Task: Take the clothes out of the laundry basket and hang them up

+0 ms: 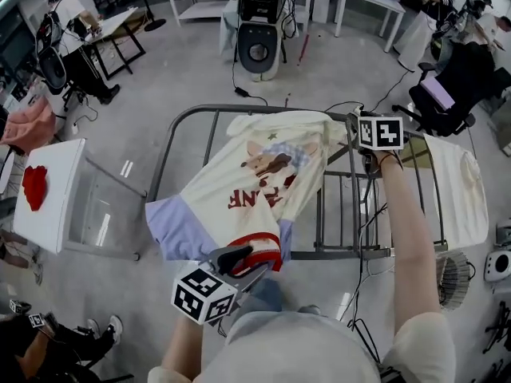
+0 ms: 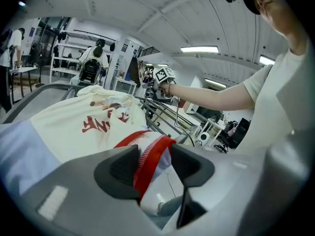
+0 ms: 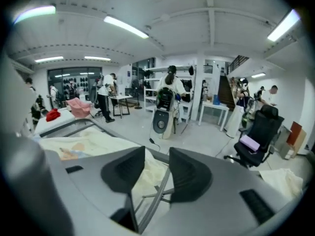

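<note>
A cream T-shirt (image 1: 255,186) with lavender sleeves, a red print and a red collar (image 1: 262,250) lies spread over the grey drying rack (image 1: 192,114). My left gripper (image 1: 251,263) is at the rack's near edge. In the left gripper view the red collar (image 2: 147,163) runs between its jaws (image 2: 153,154), lying against the left pad with a gap to the right one. My right gripper (image 1: 355,126) is at the shirt's far right corner. Its jaws (image 3: 157,163) stand apart above cream cloth (image 3: 142,178) and a rack rod, gripping nothing.
A second cream garment (image 1: 463,190) hangs over the rack's right end. A white table (image 1: 56,214) with a red cloth (image 1: 34,186) stands to the left. A grey machine (image 1: 261,30) and an office chair (image 1: 451,94) stand beyond the rack. Cables lie on the floor.
</note>
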Demonstrator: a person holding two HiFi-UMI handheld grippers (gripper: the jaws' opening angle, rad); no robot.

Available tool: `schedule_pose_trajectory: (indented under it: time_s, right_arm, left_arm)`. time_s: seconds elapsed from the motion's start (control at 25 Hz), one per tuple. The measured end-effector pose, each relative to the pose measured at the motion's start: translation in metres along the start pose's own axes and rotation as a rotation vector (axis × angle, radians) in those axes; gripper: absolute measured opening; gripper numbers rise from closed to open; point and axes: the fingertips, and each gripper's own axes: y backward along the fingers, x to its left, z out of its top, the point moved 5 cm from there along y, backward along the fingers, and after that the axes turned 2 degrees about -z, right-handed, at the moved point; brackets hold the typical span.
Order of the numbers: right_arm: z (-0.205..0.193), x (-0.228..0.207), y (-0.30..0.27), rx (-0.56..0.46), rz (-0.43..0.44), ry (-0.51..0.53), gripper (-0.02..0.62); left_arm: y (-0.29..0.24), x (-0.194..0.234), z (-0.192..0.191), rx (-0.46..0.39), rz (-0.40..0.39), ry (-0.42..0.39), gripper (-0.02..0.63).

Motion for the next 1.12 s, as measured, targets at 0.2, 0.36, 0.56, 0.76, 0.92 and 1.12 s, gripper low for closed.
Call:
schedule_pose_trajectory:
  time_s: [0.2,0.36,0.56,0.76,0.92,1.12]
  right_arm:
    - [-0.011,0.043,0.074,-0.127,0.231,0.051,0.160]
    - [-0.032,0.077,0.132,-0.185,0.395,0.019,0.156]
    - [-0.075,0.134,0.204,-0.227,0.579,0.076,0.156]
    - [-0.145,0.191,0.254,-0.177,0.711,0.183,0.153]
    - [-0.211,0.221,0.252,-0.099,0.753,0.218,0.138]
    - [-0.293,0.253,0.209,0.029,0.720,0.249,0.137]
  left_arm:
    - [0.005,-0.028,-0.017,-0.056,0.125,0.056,0.215]
    - [0.011,-0.049,-0.036,-0.054,0.213,0.063,0.216]
    - [0.000,-0.045,-0.067,-0.016,0.350,0.048,0.216]
    - [0.012,-0.027,-0.079,-0.065,0.486,0.080,0.216]
    - [0.022,-0.009,-0.086,-0.114,0.610,0.055,0.216]
    - [0.020,0.003,-0.089,-0.143,0.692,0.009,0.216]
